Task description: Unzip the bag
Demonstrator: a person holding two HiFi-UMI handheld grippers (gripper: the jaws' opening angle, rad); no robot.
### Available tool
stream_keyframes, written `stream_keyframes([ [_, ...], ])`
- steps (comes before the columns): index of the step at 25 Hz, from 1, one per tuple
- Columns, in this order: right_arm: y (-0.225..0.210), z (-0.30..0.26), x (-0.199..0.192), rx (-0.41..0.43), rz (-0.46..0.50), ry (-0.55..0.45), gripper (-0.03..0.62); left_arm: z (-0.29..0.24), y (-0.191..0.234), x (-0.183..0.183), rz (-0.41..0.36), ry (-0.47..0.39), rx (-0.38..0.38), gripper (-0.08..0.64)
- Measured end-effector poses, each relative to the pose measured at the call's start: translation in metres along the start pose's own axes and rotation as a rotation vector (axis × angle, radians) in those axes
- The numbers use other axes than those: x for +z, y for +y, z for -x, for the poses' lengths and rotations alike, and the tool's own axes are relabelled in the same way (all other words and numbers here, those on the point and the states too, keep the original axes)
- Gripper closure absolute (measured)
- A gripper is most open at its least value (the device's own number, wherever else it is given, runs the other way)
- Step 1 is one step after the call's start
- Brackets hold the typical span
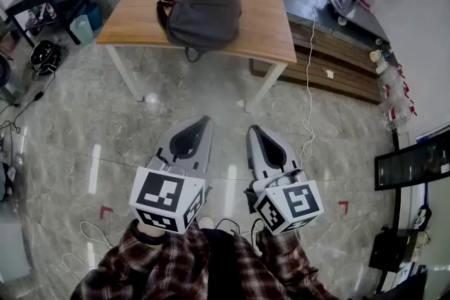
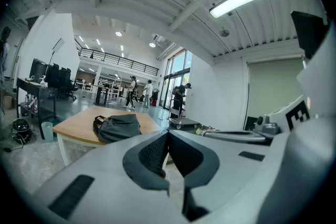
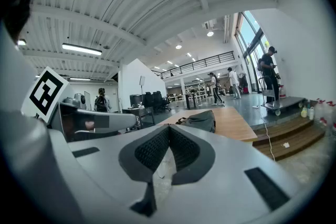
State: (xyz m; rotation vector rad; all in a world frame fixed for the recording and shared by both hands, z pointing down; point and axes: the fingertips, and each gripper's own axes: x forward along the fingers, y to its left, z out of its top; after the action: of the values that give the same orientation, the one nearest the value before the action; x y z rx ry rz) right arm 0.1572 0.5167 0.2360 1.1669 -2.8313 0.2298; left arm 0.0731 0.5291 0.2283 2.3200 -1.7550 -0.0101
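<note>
left hand-held gripper [image 1: 204,120], right hand-held gripper [image 1: 254,129]: jaws together, pointing forward.

Matt cloth bag [image 1: 204,14], smooth wooden table [image 1: 266,14]

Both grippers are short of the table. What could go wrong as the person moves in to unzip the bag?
The bag lies loose at the near edge of the table; a zip pull with nothing pinning it might drag it off. The white cable trailing past the table leg could catch a foot.
</note>
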Motion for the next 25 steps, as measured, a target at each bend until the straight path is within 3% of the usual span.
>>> stream_keyframes([
  [11, -0.014, -0.181, 0.053, -0.036, 0.017, -0.049, 0.581, -0.098, 0.137, 0.071, -0.047, -0.035, -0.061, 0.552],
  [17, -0.030, -0.232, 0.053, -0.078, 0.022, 0.000, 0.581, -0.138, 0.183, 0.078, -0.006, -0.015, -0.085, 0.551],
  [25, -0.089, -0.299, 0.035, -0.097, -0.017, 0.034, 0.581, -0.210, 0.214, 0.057, 0.001, 0.040, -0.089, 0.551],
])
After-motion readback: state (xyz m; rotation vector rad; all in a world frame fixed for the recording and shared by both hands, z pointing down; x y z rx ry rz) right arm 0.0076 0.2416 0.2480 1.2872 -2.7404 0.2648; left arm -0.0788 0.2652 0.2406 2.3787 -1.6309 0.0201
